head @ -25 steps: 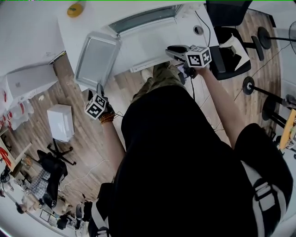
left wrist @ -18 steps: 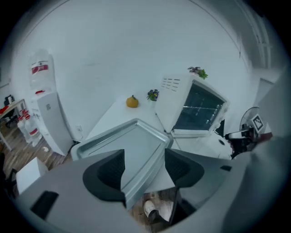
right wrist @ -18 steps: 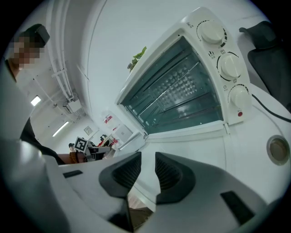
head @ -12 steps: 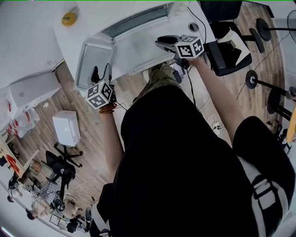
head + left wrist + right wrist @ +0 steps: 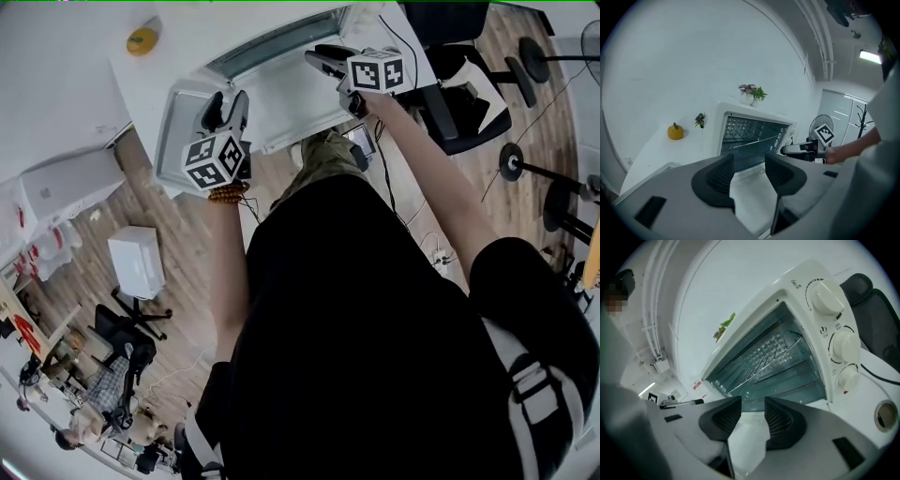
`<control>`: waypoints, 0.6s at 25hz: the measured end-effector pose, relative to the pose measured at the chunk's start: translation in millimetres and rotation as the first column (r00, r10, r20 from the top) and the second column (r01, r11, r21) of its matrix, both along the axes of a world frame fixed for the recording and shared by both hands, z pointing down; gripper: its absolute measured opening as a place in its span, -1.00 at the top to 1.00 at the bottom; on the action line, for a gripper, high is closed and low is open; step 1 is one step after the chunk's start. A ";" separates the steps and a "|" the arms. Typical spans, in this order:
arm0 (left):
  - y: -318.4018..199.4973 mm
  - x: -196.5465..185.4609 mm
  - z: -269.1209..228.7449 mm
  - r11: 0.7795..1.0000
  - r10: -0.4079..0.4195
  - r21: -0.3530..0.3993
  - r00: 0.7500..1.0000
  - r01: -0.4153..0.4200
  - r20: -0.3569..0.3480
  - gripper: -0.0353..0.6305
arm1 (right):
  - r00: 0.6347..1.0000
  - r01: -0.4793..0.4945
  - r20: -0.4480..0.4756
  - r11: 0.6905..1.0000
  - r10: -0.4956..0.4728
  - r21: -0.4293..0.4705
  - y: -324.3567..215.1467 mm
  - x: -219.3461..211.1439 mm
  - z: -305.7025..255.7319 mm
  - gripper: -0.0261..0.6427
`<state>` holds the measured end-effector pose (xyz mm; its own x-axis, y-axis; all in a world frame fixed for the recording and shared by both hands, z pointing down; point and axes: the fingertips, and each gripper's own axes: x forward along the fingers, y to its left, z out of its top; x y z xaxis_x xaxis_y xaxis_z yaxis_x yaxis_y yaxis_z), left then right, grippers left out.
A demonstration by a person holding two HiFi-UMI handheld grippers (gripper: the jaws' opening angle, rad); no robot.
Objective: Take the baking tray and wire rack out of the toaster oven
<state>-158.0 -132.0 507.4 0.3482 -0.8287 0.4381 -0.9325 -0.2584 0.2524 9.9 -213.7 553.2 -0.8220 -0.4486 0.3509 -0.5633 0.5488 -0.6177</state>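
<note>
Right gripper view sets the wire rack (image 5: 776,357) dead ahead of the right gripper (image 5: 753,408), inside the toaster oven (image 5: 797,280), front bar crosswise. Its fingers (image 5: 780,420), just opening, stand partly apart with nothing between them.

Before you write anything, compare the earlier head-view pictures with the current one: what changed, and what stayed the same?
The left gripper moved up from below the table edge to beside the baking tray; its empty jaws have just been closing. The right gripper moved closer to the toaster oven; its empty jaws have just been opening. Unchanged: tray on the table, wire rack inside the open oven.
</note>
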 end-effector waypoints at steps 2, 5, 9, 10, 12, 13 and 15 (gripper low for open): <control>-4.1 4.3 -4.6 1.000 0.002 0.012 1.000 -0.001 -0.014 0.26 | 0.998 -0.054 0.020 0.998 0.055 -0.041 -11.9 1.0 0.6 0.42; -6.9 9.3 -10.7 0.999 -0.007 0.033 0.999 0.008 -0.039 0.30 | 0.989 -0.109 0.088 0.987 0.119 -0.115 -25.9 -2.8 -2.2 0.18; -11.2 13.4 -16.6 0.997 -0.031 0.065 0.997 0.036 -0.076 0.42 | 0.975 -0.153 0.135 0.972 0.178 -0.178 -42.5 -12.2 -6.0 0.17; -12.0 14.9 -17.2 0.997 -0.033 0.070 0.996 0.039 -0.087 0.42 | 0.972 -0.159 0.142 0.968 0.188 -0.193 -46.2 -15.7 -6.0 0.17; -12.3 18.3 -18.3 0.996 -0.027 0.078 0.994 0.035 -0.102 0.43 | 0.968 -0.171 0.148 0.962 0.205 -0.214 -53.1 -22.1 -5.5 0.17; -11.8 19.6 -18.7 0.996 -0.023 0.080 0.994 0.031 -0.107 0.43 | 0.965 -0.177 0.153 0.959 0.214 -0.222 -56.3 -24.9 -5.9 0.17; -10.2 20.8 -17.7 0.997 -0.021 0.076 0.993 0.029 -0.114 0.44 | 0.957 -0.193 0.167 0.952 0.236 -0.239 -62.3 -28.8 -7.8 0.17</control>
